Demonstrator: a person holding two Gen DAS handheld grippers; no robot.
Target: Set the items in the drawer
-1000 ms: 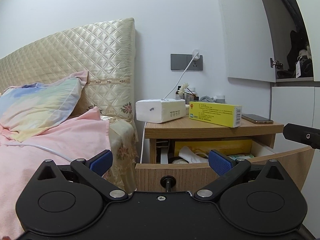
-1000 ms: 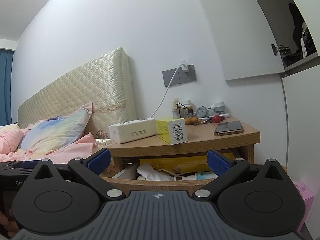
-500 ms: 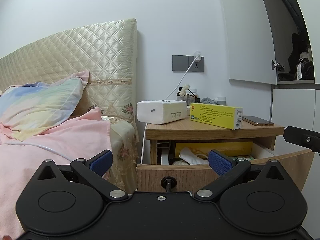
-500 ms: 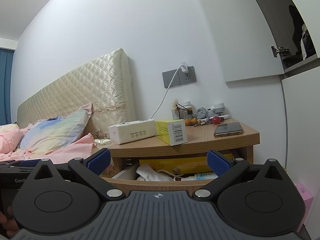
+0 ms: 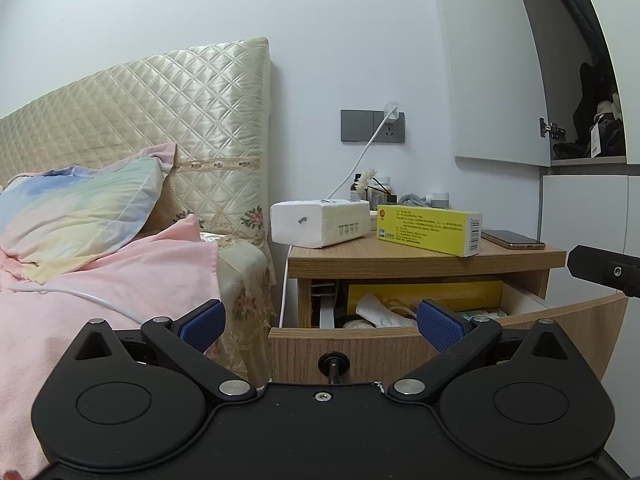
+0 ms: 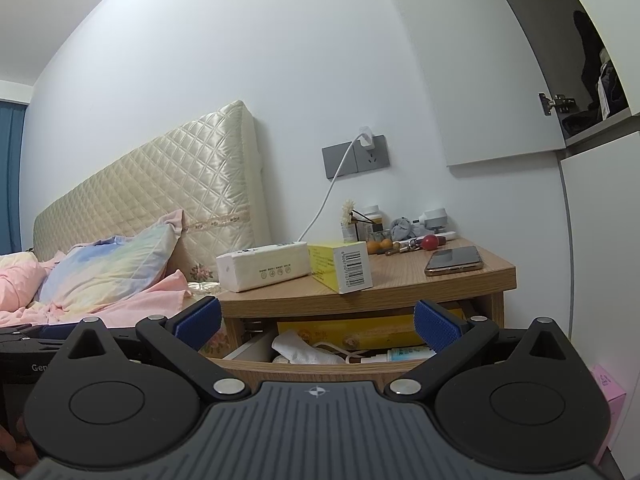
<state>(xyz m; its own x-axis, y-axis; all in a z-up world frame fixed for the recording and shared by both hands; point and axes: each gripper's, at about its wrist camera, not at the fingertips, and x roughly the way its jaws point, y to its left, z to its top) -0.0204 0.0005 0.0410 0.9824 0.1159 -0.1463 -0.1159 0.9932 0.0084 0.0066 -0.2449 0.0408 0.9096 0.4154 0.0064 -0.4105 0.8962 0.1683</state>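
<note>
Bedside, with a quilted headboard (image 5: 168, 128) and pink bedding to the left of my fingers, a wooden worktop (image 5: 400, 256) sits straight ahead with its drawer (image 5: 360, 350) pulled out beneath.

On my left gripper (image 5: 320, 322) both blue fingers (image 5: 202, 322) are spread wide with nothing between them; past them I see the drawer front and its knob. My right gripper (image 6: 316, 322) is likewise wide and empty, fingers (image 6: 434, 326) framing the drawer's inside. Neither touches anything.

The items are on the worktop beyond and above the fingertips: a white tissue pack (image 6: 264, 266), a yellow box (image 6: 342, 266) touching or just beside it, and a phone (image 6: 454, 260) further right.

My worries, as judgement: the drawer already holds a crumpled tissue, a tube and a long yellow package, so whatever I drop in may ride high and jam the drawer. The box overhangs toward the worktop's front edge, and a clumsy approach could knock it off. A charger cable (image 6: 332, 192) trails down behind the tissue pack, and lifting that pack could snag it. The phone looks thin and slick, poor for a pinch.
</note>
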